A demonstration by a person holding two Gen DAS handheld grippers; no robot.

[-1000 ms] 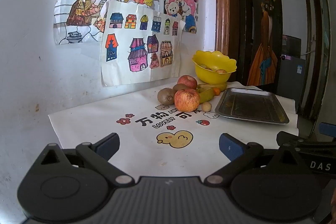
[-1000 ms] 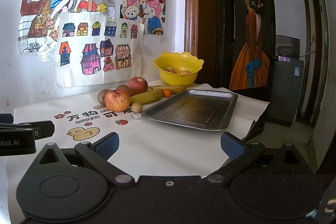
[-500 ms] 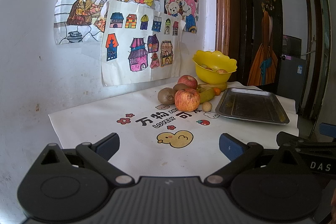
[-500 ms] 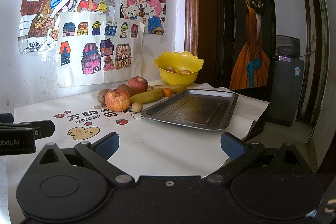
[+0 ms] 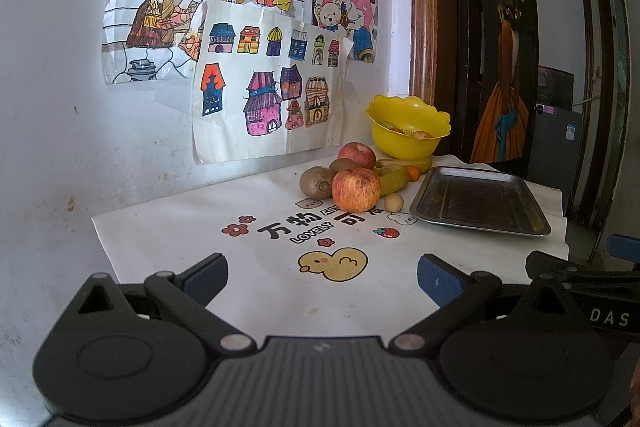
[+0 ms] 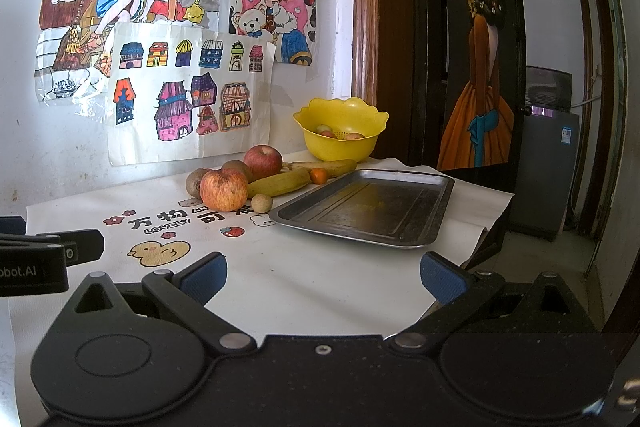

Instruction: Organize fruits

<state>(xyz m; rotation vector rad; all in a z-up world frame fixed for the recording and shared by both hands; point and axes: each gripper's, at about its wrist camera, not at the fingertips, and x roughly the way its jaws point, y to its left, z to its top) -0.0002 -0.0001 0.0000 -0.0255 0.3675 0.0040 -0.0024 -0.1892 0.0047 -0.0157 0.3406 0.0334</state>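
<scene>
Left wrist view: the left gripper hangs over the printed tablecloth, fingers spread wide and empty. Right gripper is likewise wide apart, holding nothing. Fruit clusters near the wall: a blotchy red apple in front, a second apple behind, kiwis, greenish bananas. Beside them lies a bare metal tray; the yellow bowl holds what may be small fruit.

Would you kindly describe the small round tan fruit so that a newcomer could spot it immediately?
Start at the metal tray on the white cloth; the fruit pile lies left of it. At the pile's front edge, beside the nearer apple, sits the small tan fruit, the smallest piece there, pale and round.
</scene>
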